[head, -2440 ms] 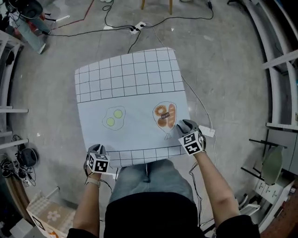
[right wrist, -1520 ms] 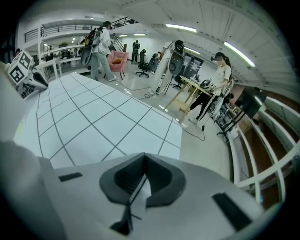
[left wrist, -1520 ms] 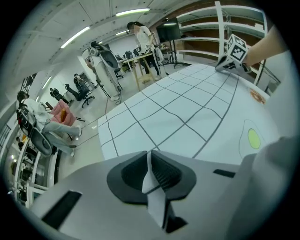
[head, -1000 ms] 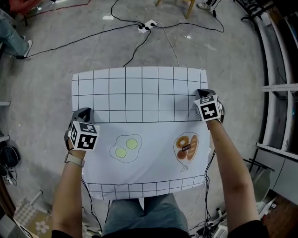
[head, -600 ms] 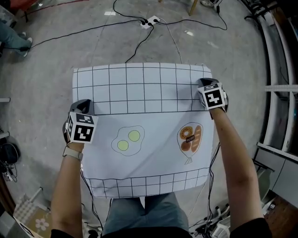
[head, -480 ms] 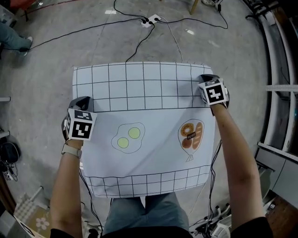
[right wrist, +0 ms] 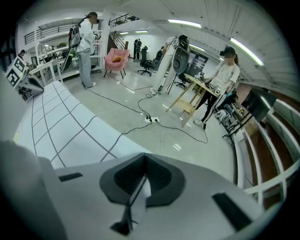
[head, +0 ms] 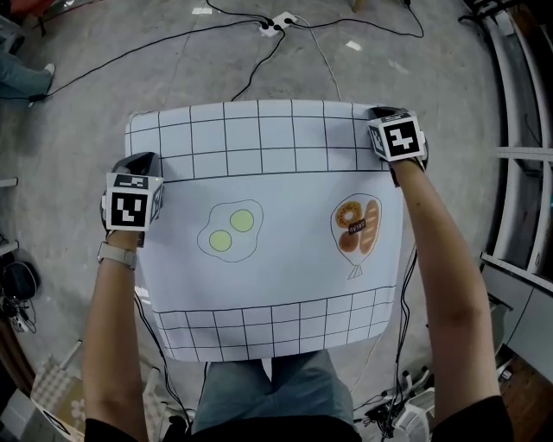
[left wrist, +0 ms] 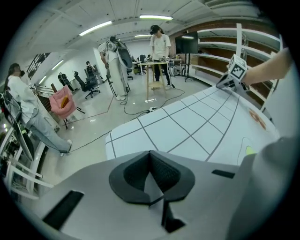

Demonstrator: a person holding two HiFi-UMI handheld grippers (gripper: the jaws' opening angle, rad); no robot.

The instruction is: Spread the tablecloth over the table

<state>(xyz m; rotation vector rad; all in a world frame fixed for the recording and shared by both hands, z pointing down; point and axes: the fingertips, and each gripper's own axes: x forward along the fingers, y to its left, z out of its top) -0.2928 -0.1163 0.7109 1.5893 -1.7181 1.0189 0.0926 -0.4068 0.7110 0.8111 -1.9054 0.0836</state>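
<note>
Here's the tablecloth, a thin pale sheet stretched out nearly flat in front of the person, with the fried-egg print sitting left of its middle. No worktop shows anywhere beneath it, so I can't tell whether it's resting on one or merely held taut. Look at the near grid band, on the person's side of the egg print, and how it curves down toward the person's legs. To my eye that's soft, floppy stuff with no stiffness and little weight, quick to billow or wrinkle, and likely to slide off a smooth top if pulled unevenly. The place to take it is on the side hems, one grip each side, and that's just what we have. The left gripper is clamped tight on the left hem, out to the left of the egg print and a touch beyond it, with a sliver of fabric pinched between its pads. The right gripper is closed on the right hem, far across from the egg print, past the bread print and up by the far grid band, and a white strip of cloth shows in its bite. Even tension between the two looks like the key, since a slack side would probably sag. Past the cloth's far edge from the egg print, a power strip and cables lie on the grey floor.
</note>
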